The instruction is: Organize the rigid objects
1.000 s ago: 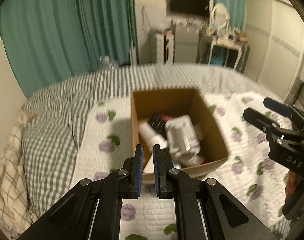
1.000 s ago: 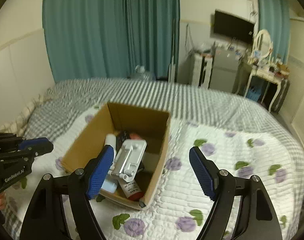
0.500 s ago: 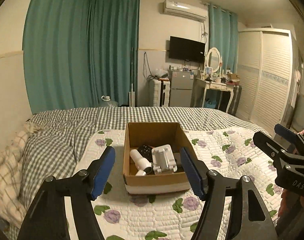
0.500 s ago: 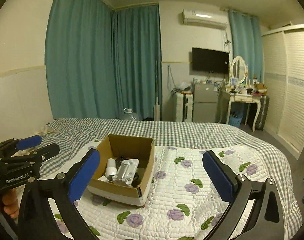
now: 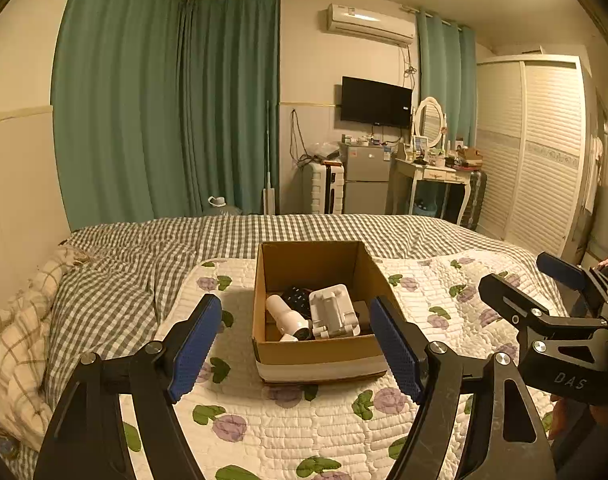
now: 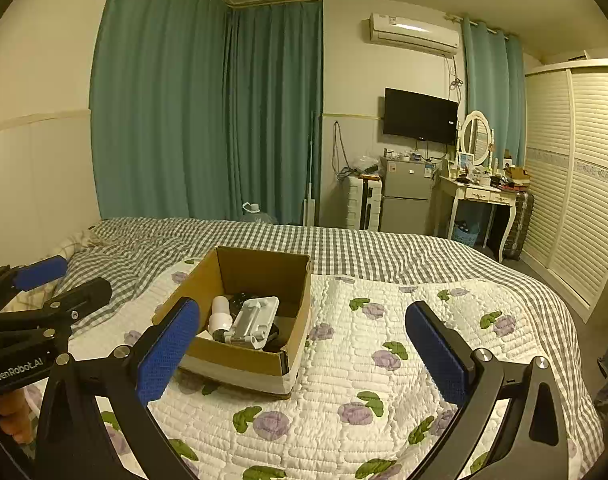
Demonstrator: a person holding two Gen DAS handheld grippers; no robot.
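Note:
An open cardboard box [image 5: 320, 354] stands on the flowered quilt, also in the right wrist view [image 6: 240, 356]. Inside lie a white cylinder [image 5: 286, 316], a white plastic bracket [image 5: 332, 312] and a black item [image 5: 296, 294]. My left gripper [image 5: 294, 344] is open and empty, held back from the box's near side. My right gripper [image 6: 302, 344] is open and empty, to the right of the box; it also shows in the left wrist view [image 5: 544, 300]. The left gripper shows at the left edge of the right wrist view [image 6: 32, 292].
The box sits on a white quilt [image 5: 304, 432] over a grey checked bedspread [image 5: 144, 248]. A plaid pillow [image 5: 12, 344] lies at the left. Beyond the bed stand teal curtains, a small fridge [image 5: 366, 186], a dressing table [image 5: 436, 172] and a slatted wardrobe.
Both grippers have pulled back and up from the box. The left gripper's jaws, nearly closed a second ago, have opened wide.

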